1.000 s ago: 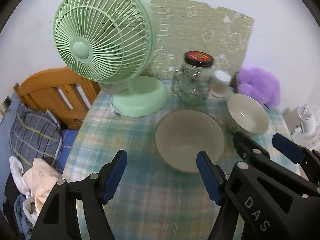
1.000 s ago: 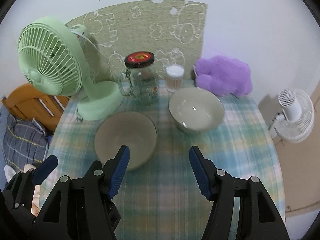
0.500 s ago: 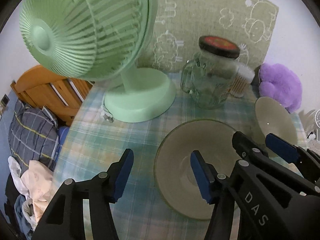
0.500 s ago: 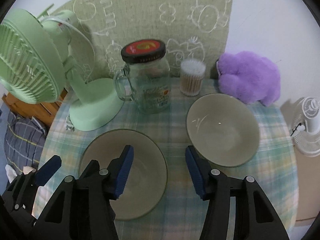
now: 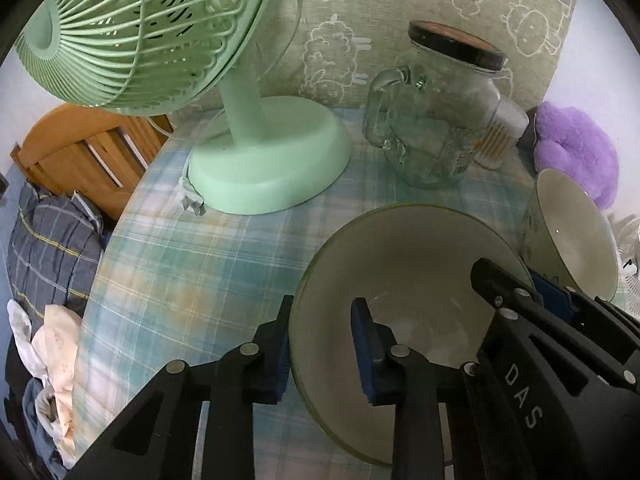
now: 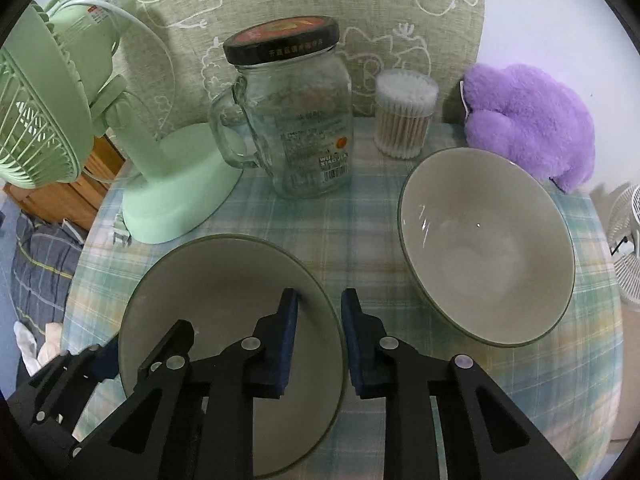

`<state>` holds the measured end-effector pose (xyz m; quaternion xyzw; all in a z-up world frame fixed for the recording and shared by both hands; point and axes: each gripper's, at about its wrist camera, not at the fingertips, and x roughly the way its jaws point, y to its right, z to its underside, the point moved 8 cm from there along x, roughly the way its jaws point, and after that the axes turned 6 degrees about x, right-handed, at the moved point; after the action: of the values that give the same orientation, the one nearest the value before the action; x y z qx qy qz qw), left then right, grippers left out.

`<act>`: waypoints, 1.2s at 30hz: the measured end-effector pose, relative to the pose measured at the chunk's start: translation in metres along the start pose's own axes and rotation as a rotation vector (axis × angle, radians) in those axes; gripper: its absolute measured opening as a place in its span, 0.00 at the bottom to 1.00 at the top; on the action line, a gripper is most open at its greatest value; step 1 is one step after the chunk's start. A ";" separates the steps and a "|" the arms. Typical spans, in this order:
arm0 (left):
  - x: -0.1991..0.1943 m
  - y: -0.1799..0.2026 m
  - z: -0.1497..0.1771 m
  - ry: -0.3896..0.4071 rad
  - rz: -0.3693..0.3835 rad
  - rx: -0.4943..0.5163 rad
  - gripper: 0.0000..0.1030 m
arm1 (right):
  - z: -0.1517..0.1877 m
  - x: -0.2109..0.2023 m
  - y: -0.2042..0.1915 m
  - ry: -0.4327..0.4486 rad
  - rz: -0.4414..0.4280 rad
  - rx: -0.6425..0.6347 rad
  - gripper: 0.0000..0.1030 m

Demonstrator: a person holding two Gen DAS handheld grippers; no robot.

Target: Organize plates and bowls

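Note:
A wide, shallow grey-green plate (image 5: 420, 280) (image 6: 224, 288) lies on the checked tablecloth (image 5: 180, 264). To its right stands a deeper grey bowl (image 6: 480, 248) (image 5: 576, 232), apart from the plate. My left gripper (image 5: 322, 308) is shut on the plate's left rim, one pad outside and one inside. My right gripper (image 6: 319, 300) straddles the plate's right rim; its jaws are closing, and the pads press on the rim between them. Each gripper shows at the edge of the other's view.
At the back stand a green desk fan (image 5: 264, 168) (image 6: 176, 184), a lidded glass jar mug (image 6: 296, 120), a tub of cotton swabs (image 6: 404, 116) and a purple plush (image 6: 528, 120). A wooden chair (image 5: 80, 148) and bedding (image 5: 48, 248) lie beyond the left table edge, a small white fan (image 6: 624, 232) to the right.
Both grippers came down and forward to the plate, from open above the table to closed over its opposite rims. The bowl and the other things stayed put.

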<state>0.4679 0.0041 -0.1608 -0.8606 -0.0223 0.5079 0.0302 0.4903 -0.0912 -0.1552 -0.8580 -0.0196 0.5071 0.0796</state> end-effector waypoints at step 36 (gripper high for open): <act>-0.101 0.018 0.022 0.104 0.048 0.058 0.23 | 0.022 -0.098 0.017 0.077 0.046 0.045 0.24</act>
<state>0.4001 -0.0196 -0.0846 -0.8849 0.0148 0.4634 0.0441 0.4223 -0.1170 -0.0834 -0.8750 0.0147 0.4758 0.0878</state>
